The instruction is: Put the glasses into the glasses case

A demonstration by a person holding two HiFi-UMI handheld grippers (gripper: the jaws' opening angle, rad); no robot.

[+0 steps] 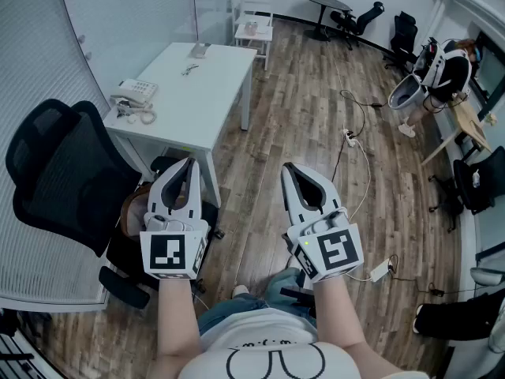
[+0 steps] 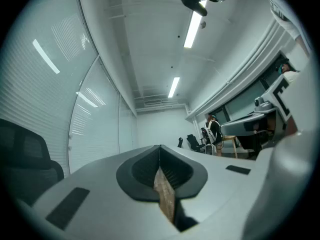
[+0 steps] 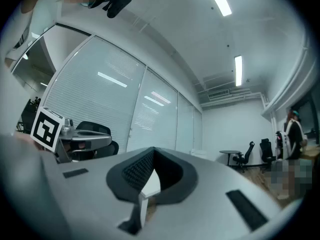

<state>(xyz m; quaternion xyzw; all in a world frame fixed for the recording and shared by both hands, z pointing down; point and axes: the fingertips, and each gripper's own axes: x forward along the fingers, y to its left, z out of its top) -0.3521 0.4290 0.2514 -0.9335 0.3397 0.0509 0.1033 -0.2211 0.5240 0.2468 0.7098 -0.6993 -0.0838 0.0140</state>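
1. Two in view: left gripper [image 1: 189,163] and right gripper [image 1: 288,167], side by side above the floor [image 1: 300,117], fingers pressed together on nothing.
2. What look like the glasses [image 1: 189,69] and case [image 1: 200,50] lie well apart from both, on the white surface [image 1: 225,93].

The left gripper [image 1: 189,164] and right gripper [image 1: 289,167] are pale grey shells, each narrowing toward 12 o'clock in the head view. Black ribbed pads [image 2: 175,171] line a leaf-shaped hollow, and flat black patches [image 2: 67,207] mark the shell. At each 6 o'clock end sits a cube with black-and-white square markers: left cube [image 1: 172,255], right cube [image 1: 335,251]. A green light [image 1: 306,245] glows at the right cube's 9 o'clock. The person wears a white shirt [image 1: 272,354] with black line print and blue jeans [image 1: 225,316]; the forearms are bare.
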